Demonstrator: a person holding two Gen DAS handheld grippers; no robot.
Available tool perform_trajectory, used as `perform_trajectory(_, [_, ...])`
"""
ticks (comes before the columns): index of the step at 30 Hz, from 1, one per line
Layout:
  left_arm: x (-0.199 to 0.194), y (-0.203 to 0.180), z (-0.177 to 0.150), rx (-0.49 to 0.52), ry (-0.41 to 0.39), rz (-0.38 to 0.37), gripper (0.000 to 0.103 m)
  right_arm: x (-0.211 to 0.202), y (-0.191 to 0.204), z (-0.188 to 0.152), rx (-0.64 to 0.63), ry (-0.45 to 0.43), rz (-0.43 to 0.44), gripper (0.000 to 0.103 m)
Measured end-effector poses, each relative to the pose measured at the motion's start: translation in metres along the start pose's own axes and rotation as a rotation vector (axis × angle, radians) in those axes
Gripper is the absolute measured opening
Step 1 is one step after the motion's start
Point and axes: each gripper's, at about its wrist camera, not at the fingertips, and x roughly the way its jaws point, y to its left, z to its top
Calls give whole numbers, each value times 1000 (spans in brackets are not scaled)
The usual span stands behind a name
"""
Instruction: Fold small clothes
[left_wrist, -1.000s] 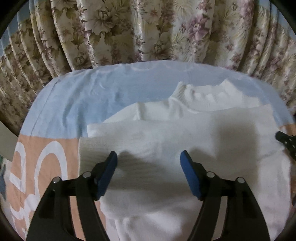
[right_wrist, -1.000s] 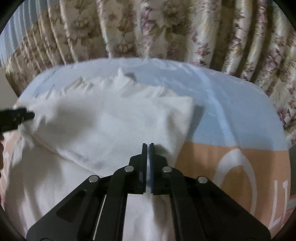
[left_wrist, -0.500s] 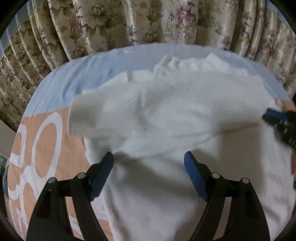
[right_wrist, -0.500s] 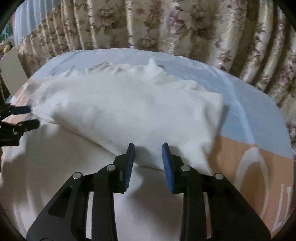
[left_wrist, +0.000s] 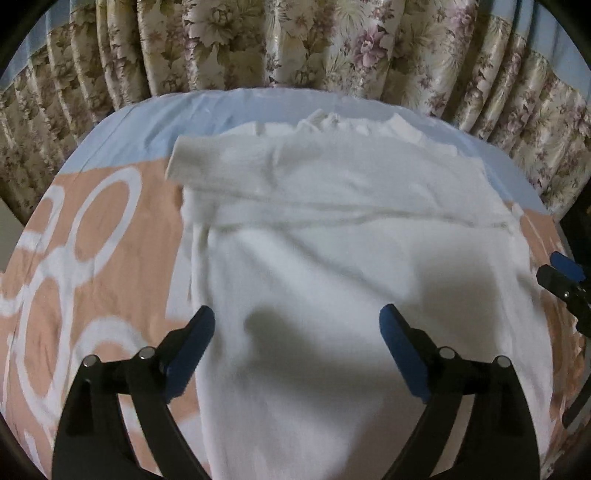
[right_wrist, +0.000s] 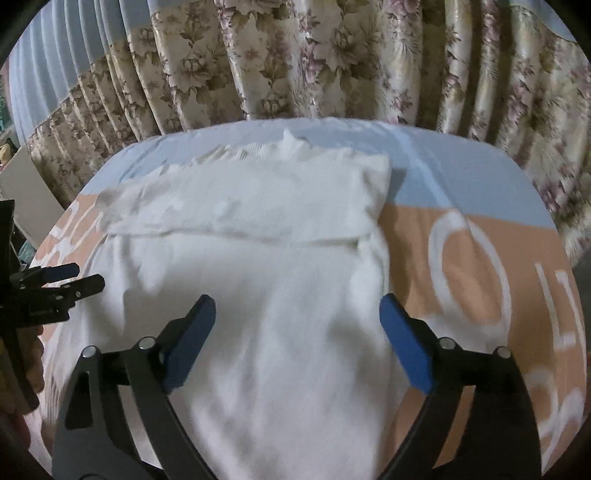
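Currently both jaws are spread wide, holding nothing. White garment (left_wrist: 351, 258) lies flat on the bed (left_wrist: 110, 229), body directly ahead of and between the left gripper (left_wrist: 297, 345) jaws; same in the right view, where it fills the gap between the right gripper (right_wrist: 297, 332) jaws. Sleeve band (left_wrist: 229, 166) is folded across the top, far beyond the jaws, cuff sticking out past the left edge. Floral curtain (right_wrist: 295, 55) behind the bed.

Judgement: sleeve fold done, next is the lengthwise fold of the body. To do it well: bring each jaw pair down on the near hem corners, one per side, pinch both cloth layers, lift level and together, carry forward over the sleeve band, lay down without dragging. Risk: uneven lift skews the fold or pulls the sleeve loose.
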Motion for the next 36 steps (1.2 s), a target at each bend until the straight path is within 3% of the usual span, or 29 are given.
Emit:
perform_trajectory(4, [-15, 1, -23, -38, 12, -2, 92, -19, 14, -17, 12, -14, -23, 100])
perform_trajectory(8, [-38, 7, -40, -71, -3, -17, 92, -36, 30, -25, -10, -25, -45, 100])
perform_trajectory(13, [-58, 12, -56, -62, -15, 26, 92, -56, 36, -37, 21, -32, -25, 100])
perform_trajectory(17, [-73, 17, -70, -59, -28, 0, 92, -65, 35, -50, 66, -23, -5, 100])
perform_trajectory(19, [-79, 16, -80, -43, -46, 36, 92, -71, 35, -60, 90, -20, 1, 100])
perform_trajectory(22, [-82, 16, -92, -32, -39, 76, 92, -76, 38, -78, 61, -14, -53, 100])
perform_trajectory(26, [-78, 21, -110, -37, 3, 64, 92, -78, 39, -96, 10, -2, -114, 100])
perform_trajectory(36, [-76, 29, -136, -48, 47, 33, 92, -81, 27, -122, 23, 21, -150, 100])
